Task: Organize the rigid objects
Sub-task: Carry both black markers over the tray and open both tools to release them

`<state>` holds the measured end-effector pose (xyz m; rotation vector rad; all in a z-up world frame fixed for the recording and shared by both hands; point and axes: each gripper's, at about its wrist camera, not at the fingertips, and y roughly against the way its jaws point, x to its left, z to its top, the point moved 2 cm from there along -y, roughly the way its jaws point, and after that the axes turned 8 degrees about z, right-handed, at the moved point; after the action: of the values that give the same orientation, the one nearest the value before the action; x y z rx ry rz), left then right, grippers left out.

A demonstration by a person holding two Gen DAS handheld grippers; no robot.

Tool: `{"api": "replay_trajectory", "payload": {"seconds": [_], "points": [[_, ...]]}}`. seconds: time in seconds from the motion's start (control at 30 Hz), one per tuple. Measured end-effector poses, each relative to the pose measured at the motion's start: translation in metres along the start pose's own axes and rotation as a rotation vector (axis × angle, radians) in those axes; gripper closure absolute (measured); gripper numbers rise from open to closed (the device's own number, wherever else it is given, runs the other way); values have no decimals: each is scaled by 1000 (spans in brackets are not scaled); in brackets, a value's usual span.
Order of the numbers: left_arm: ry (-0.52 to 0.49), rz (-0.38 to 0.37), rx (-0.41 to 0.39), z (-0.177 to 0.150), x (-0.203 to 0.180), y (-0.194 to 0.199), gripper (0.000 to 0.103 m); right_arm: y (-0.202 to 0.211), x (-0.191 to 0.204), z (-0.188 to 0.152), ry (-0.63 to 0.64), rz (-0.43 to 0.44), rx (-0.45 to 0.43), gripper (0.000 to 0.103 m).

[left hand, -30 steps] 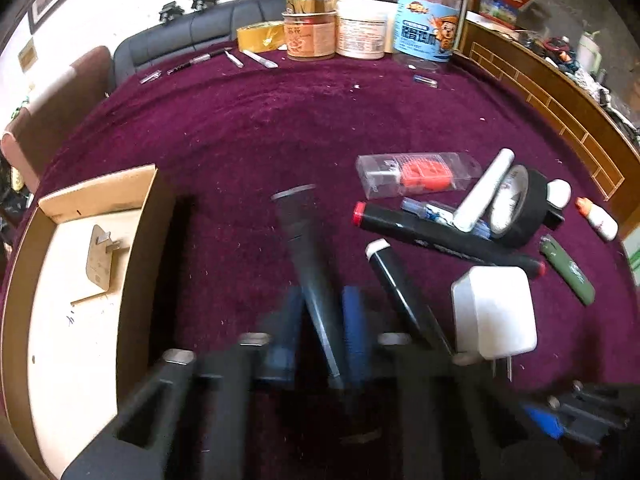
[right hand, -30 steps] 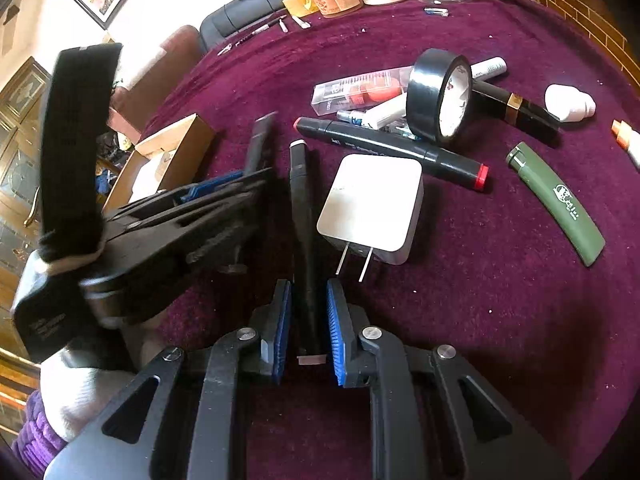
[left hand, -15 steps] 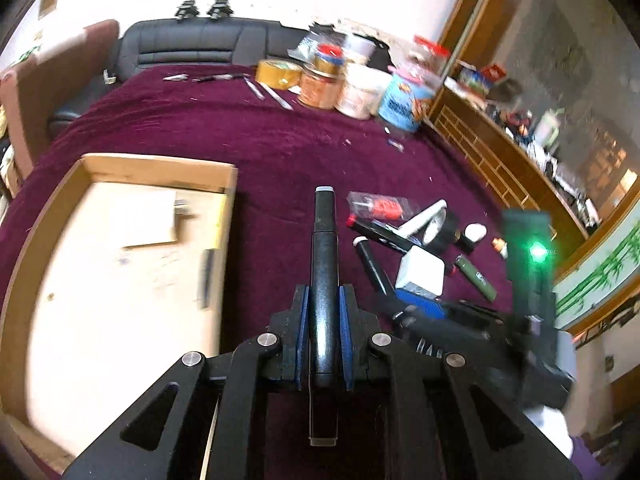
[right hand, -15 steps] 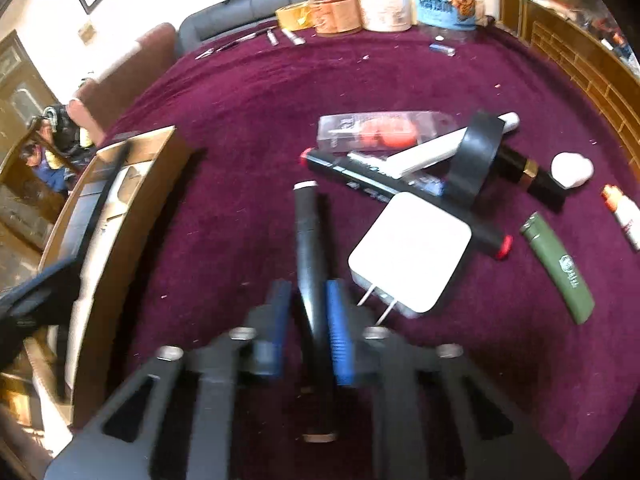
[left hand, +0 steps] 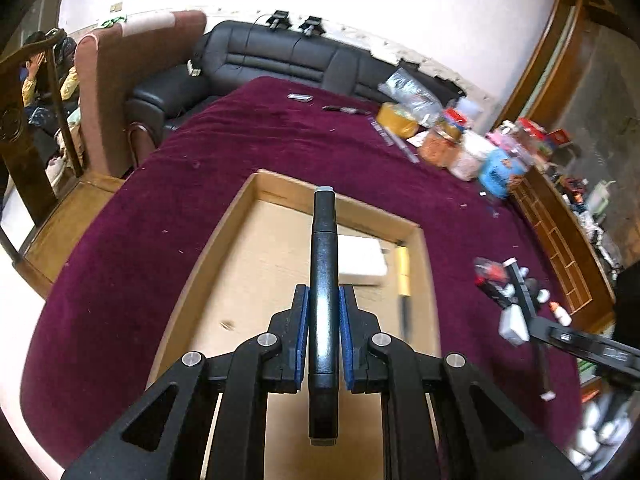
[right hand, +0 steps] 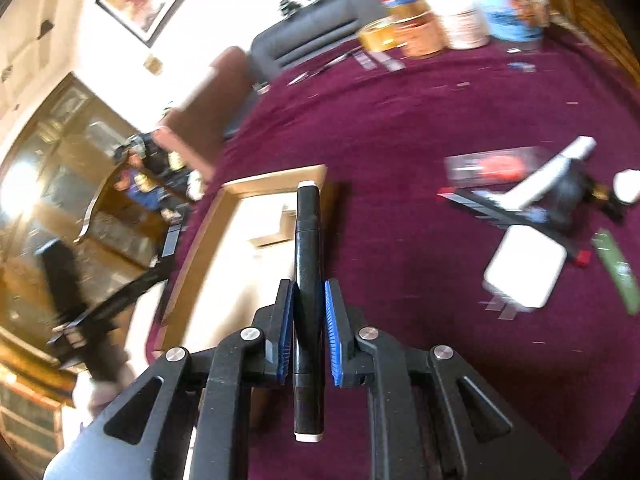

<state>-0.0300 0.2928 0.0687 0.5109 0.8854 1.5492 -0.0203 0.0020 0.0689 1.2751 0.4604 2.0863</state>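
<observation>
My left gripper [left hand: 323, 312] is shut on a black marker [left hand: 324, 264] and holds it in the air over the open cardboard box [left hand: 240, 216]. My right gripper [right hand: 307, 308] is shut on a second black marker [right hand: 306, 248], held above the box's right wall [right hand: 276, 180]. On the maroon cloth to the right lie a white charger [right hand: 524, 272], a long black marker with red ends [right hand: 504, 212], a white tube [right hand: 548, 176], a clear case with a red part [right hand: 492, 164] and a green lighter [right hand: 616, 268]. The right gripper also shows at the edge of the left wrist view [left hand: 532, 320].
Inside the box lie a white card [left hand: 360, 260] and a dark pen [left hand: 406, 312]. Jars and a yellow tape roll [right hand: 436, 20] stand at the table's far edge. A black sofa [left hand: 280, 60] and a brown chair [left hand: 116, 80] stand beyond the table.
Both grippers have lifted their markers off the cloth and swung left. The left one now hangs over the box; the right one has come to the box's right wall.
</observation>
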Motion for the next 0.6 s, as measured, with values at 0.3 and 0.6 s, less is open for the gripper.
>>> {"api": "replay_trajectory", "payload": {"seconds": [0.3, 0.6], "points": [[1, 30, 108, 18, 22, -69, 92, -110, 46, 17, -33, 125, 161, 89], [28, 48, 119, 27, 36, -88, 92, -178, 59, 35, -58, 57, 192, 89]]}}
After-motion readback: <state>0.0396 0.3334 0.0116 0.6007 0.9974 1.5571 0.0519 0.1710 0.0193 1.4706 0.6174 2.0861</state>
